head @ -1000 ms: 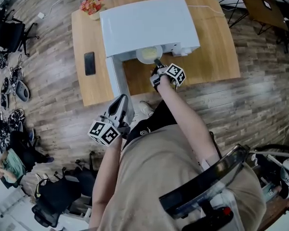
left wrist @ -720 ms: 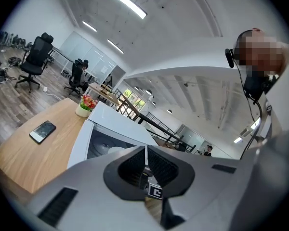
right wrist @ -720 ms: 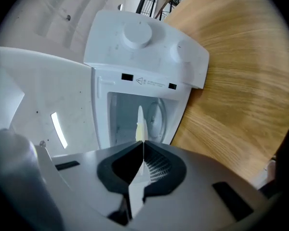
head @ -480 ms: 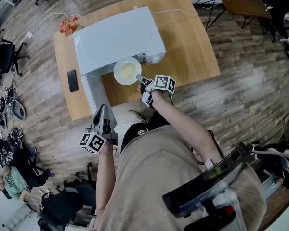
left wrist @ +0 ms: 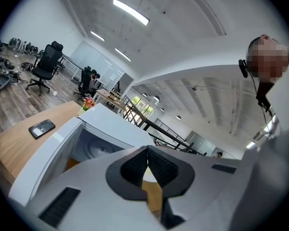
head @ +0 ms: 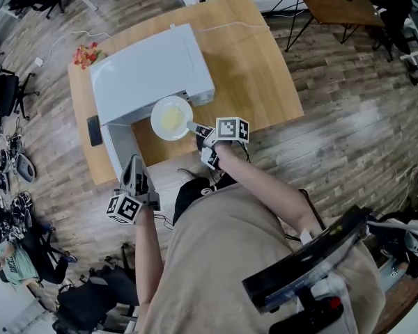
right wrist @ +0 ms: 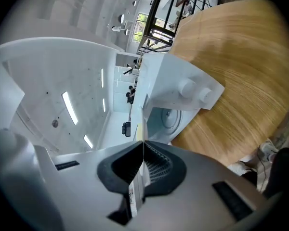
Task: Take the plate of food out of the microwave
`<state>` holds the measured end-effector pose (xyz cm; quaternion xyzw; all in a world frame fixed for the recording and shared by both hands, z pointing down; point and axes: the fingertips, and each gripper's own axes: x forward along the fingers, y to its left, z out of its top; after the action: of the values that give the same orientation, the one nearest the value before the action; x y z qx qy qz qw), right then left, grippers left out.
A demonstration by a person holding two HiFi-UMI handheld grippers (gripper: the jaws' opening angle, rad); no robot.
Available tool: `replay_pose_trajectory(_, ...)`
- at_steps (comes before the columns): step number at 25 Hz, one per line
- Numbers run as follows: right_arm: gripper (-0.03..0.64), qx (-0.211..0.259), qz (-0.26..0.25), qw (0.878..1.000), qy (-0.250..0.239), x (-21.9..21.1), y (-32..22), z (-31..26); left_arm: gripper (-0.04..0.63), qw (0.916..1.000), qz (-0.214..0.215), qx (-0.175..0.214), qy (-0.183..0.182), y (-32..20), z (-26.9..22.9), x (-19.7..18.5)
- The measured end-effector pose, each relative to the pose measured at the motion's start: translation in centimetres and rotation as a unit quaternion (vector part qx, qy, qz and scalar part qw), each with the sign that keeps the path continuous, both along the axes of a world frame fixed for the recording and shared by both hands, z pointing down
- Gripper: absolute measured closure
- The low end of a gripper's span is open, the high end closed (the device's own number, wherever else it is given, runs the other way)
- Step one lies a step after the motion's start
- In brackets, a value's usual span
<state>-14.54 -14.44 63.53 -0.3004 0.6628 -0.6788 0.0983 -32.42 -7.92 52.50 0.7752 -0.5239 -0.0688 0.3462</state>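
Plate (head: 156, 121) farther out; food (head: 171, 119) seemingly yellowish

The wooden table (head: 258, 61) carries a microwave (head: 146, 68), phone (head: 93, 131) and flowers (head: 86, 54).

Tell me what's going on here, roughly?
A person with a gripper in each hand stands at a wooden table that holds a white microwave with its door open. The right gripper is shut on the rim of the plate of food, which sits just outside the microwave's opening, above the table. The left gripper is shut on nothing, held low near the open door. Whether the plate rests on the table can't be told.
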Motion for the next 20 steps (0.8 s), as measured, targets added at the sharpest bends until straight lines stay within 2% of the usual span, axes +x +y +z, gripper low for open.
replay_pose_trajectory(15,0.603,0.086,-0.055,0.994,-0.045,6.7,-1.9,-10.6,0.592,0.9979,-0.056,0.015,0.028,0.8,-0.4,3.4)
replay_pose_trajectory(20,0.603,0.116,-0.053,0.991,-0.03,9.1,-2.7,-12.9,0.592,0.9979,-0.053,0.029,0.021,0.2,-1.2,3.7)
